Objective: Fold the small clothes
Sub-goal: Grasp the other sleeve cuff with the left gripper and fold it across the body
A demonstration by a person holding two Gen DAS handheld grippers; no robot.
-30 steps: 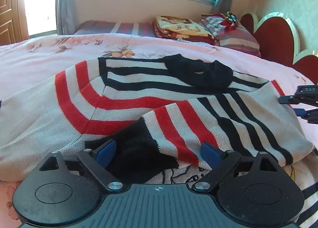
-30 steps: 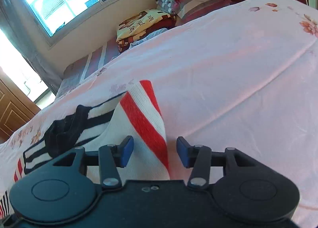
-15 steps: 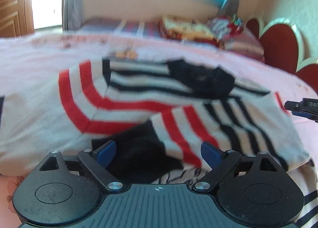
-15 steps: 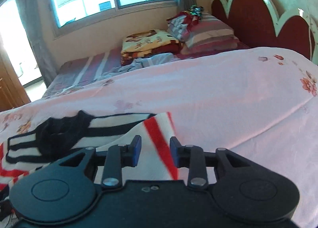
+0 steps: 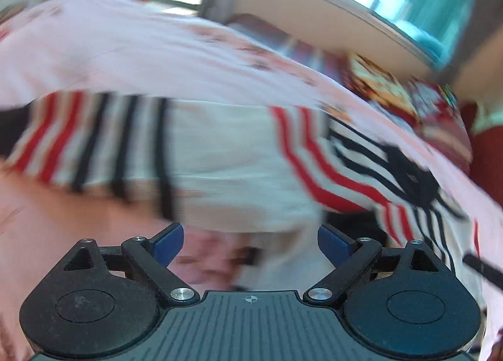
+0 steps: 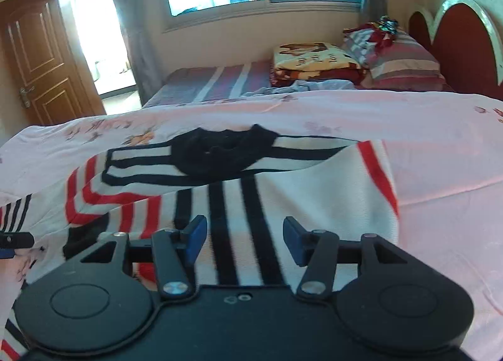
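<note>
Here the right gripper (image 6: pixel 244 236) hangs with its blue pads spread, empty, over the striped sweater (image 6: pixel 239 191) lying mid-frame on the pink bedsheet (image 6: pixel 440 147). The left gripper (image 5: pixel 250 240) is likewise spread and empty; its view is blurred, the sweater stretching across the frame's middle.

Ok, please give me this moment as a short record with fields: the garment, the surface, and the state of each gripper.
garment: striped sweater, white with red and black stripes, black collar, one sleeve folded across the body
surface: pink floral bedsheet
left gripper: open, holds nothing, view blurred
right gripper: open, over the folded sleeve, holds nothing
background: folded blanket, wooden door
</note>
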